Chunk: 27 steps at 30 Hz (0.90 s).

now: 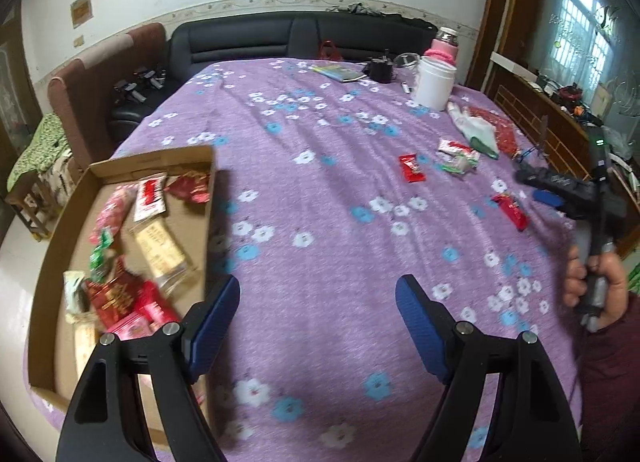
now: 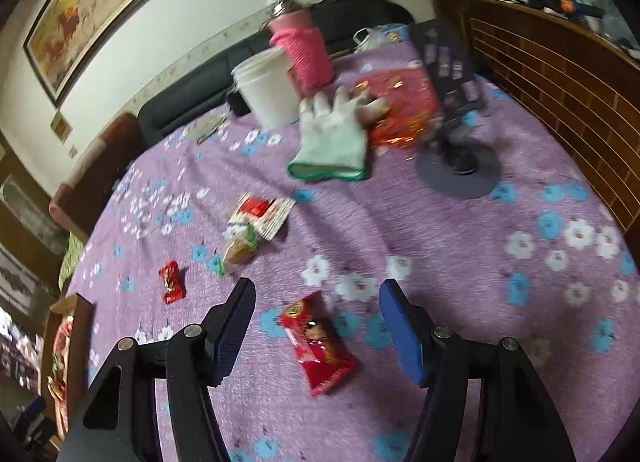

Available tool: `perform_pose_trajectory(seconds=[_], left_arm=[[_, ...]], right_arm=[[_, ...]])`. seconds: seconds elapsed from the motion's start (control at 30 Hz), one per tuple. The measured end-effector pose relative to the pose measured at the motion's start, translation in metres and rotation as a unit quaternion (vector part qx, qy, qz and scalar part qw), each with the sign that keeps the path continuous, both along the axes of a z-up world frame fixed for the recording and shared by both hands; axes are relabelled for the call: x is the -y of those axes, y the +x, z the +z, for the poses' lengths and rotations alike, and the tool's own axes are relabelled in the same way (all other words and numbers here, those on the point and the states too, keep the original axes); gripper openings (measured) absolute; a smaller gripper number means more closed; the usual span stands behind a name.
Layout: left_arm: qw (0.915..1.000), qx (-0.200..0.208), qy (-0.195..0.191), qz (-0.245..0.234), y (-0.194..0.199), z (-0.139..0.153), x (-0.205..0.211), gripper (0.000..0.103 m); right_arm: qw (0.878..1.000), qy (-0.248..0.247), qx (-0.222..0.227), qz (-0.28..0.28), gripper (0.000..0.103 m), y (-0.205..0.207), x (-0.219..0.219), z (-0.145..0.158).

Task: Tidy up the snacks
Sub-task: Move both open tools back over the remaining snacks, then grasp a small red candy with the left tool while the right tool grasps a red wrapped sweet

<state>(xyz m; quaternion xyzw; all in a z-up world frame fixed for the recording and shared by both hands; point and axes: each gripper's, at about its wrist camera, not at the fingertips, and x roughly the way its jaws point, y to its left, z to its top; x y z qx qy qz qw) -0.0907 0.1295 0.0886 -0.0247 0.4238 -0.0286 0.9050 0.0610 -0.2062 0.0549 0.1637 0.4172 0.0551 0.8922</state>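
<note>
I held two grippers over the purple flowered cloth (image 1: 320, 166). My left gripper (image 1: 318, 326) stood wide with nothing between its blue pads, hanging just beside the cardboard box (image 1: 208, 198), which I take as my landmark. My right gripper (image 2: 316, 326) also stood apart, its pads clear of the long red snack packet (image 2: 318, 346) that lay on the cloth between them, tilted and untouched; that packet was well away from the box, on the side toward my right hand (image 1: 596, 282).

Inside the box I could make out a heap of packets, blurred in places: one pale yellow bar (image 1: 160, 250), one white-and-red packet (image 1: 150, 198) and one green-wrapped sweet (image 1: 98, 252), with several red ones I could not count exactly.

Outside the box, four snacks still lay loose on the cloth: the long red packet, one small red sweet (image 2: 172, 282) nearer the box, one white-and-red packet (image 2: 262, 214), and one clear-wrapped biscuit (image 2: 240, 248) touching it.

Farther from the box stood one white tub (image 2: 268, 90) and one jar in a pink sleeve (image 2: 304, 50) behind it. One white glove with a green cuff (image 2: 332, 142) lay beside the tub, partly over one red foil bag (image 2: 404, 102).
</note>
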Motion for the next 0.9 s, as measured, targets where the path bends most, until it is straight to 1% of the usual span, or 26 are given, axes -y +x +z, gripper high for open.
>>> perform_pose_trajectory(seconds=[0.1,0.17,0.27,0.33,0.43,0.47,0.5,0.57,0.63,0.7,0.87,0.9], left_arm=[[0.9998,-0.006,-0.018,-0.011,0.015,0.003,0.006,0.080],[0.9995,-0.005,-0.028,-0.016,0.027,0.005,0.012,0.080],[0.9990,-0.001,-0.037,-0.026,0.056,0.003,0.028,0.082],[0.9988,-0.009,-0.040,-0.027,0.078,-0.003,0.040,0.082],[0.9966,-0.023,-0.068,-0.040,0.108,-0.016,0.056,0.082],[0.9960,-0.033,-0.073,-0.041,0.119,-0.022,0.061,0.082],[0.9951,-0.046,-0.077,-0.041,0.132,-0.030,0.067,0.082],[0.9937,-0.057,-0.085,-0.046,0.150,-0.041,0.077,0.082],[0.9938,-0.064,-0.081,-0.042,0.164,-0.050,0.086,0.082],[0.9945,-0.061,-0.073,-0.045,0.175,-0.054,0.095,0.082],[0.9958,-0.060,-0.042,-0.055,0.196,-0.068,0.115,0.082],[0.9959,-0.061,-0.034,-0.057,0.199,-0.071,0.118,0.082]], right_arm=[[1.000,-0.019,-0.001,0.012,0.068,0.001,-0.009,-0.008],[0.999,-0.039,-0.007,0.029,0.068,0.002,-0.015,-0.015],[0.997,-0.060,-0.011,0.049,0.068,0.000,-0.024,-0.020],[0.996,-0.067,-0.011,0.056,0.068,-0.001,-0.027,-0.022],[0.995,-0.078,-0.010,0.056,0.065,-0.002,-0.027,-0.024],[0.995,-0.084,-0.010,0.055,0.063,-0.003,-0.028,-0.024],[0.994,-0.089,-0.009,0.055,0.062,-0.003,-0.028,-0.024],[0.994,-0.097,-0.007,0.057,0.062,-0.004,-0.030,-0.025],[0.992,-0.108,-0.008,0.060,0.061,-0.004,-0.033,-0.024],[0.991,-0.123,-0.009,0.059,0.059,-0.004,-0.035,-0.024],[0.989,-0.135,-0.012,0.053,0.048,-0.003,-0.035,-0.024],[0.989,-0.134,-0.012,0.052,0.047,-0.003,-0.033,-0.024]])
